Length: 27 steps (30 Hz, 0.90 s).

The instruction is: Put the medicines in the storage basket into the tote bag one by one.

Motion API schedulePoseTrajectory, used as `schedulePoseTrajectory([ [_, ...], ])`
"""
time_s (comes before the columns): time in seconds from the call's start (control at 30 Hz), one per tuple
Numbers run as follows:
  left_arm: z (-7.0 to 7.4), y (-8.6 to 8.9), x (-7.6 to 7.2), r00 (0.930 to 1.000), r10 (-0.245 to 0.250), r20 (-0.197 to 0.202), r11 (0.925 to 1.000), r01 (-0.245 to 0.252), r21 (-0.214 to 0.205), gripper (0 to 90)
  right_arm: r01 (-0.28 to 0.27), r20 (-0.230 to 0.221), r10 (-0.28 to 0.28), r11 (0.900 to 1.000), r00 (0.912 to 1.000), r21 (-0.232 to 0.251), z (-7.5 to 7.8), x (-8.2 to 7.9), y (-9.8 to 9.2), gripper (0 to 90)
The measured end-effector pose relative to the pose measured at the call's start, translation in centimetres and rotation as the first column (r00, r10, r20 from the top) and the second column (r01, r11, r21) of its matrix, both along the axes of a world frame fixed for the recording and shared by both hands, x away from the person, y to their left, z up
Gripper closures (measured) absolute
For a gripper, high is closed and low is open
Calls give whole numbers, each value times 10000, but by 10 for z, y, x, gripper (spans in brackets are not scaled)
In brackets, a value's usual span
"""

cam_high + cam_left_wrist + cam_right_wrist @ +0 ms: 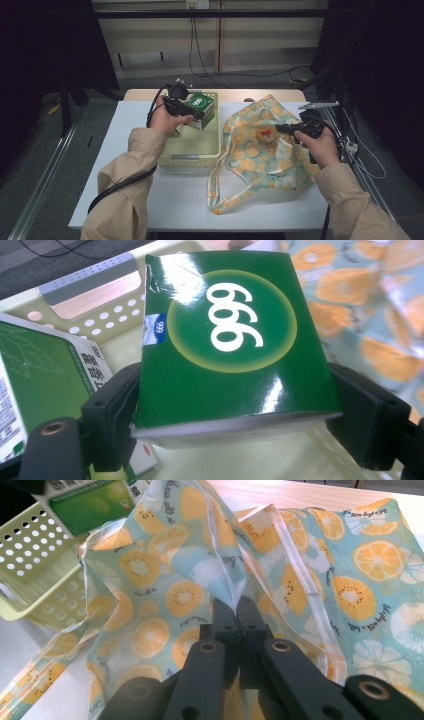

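Observation:
A glossy green box marked "999" hangs above the pale green perforated basket, clamped on both sides by the jaws of my left gripper. An orange-and-kiwi print bag lies crumpled to the right of the basket. My right gripper is shut on a raised fold of the bag's rim, holding it up. The bag's handles trail toward the table's front edge.
A second green-and-white box lies in the basket under the lifted one. The basket touches the bag's left side. The white table has bare room in front; cables run over the floor behind.

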<state>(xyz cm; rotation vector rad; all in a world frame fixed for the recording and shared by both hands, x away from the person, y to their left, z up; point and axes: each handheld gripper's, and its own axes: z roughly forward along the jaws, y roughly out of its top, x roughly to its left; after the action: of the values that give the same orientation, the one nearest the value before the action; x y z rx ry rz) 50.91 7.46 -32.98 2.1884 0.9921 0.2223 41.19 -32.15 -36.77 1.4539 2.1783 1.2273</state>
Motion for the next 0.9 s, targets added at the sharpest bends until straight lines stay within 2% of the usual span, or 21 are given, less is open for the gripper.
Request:
schedulePoseTrajectory([
  [0.3,27,12,-21,9977,-659,137,9975,663,-249,169,-11,-81,11,10000,10000,-48,1,-2,1,896],
  [0.33,29,12,-23,9972,-729,144,9967,733,-352,169,-22,-94,21,10000,10000,-81,1,-2,2,897],
  [0.47,37,8,-33,9928,-1176,236,9925,1183,-318,170,36,-90,-37,9999,10000,-104,1,-2,1,896],
  [0.67,48,-7,-46,9799,-1972,302,9777,1988,-680,170,4,-91,-4,9999,10000,-104,1,-3,4,897],
  [0.8,50,-20,-57,9677,-2493,367,9648,2514,-765,170,1,-84,-2,9999,10000,-140,1,-3,5,896],
  [0.9,49,-31,-66,9560,-2909,387,9519,2932,-889,170,-7,-68,6,9999,10000,-151,1,-4,5,896],
])
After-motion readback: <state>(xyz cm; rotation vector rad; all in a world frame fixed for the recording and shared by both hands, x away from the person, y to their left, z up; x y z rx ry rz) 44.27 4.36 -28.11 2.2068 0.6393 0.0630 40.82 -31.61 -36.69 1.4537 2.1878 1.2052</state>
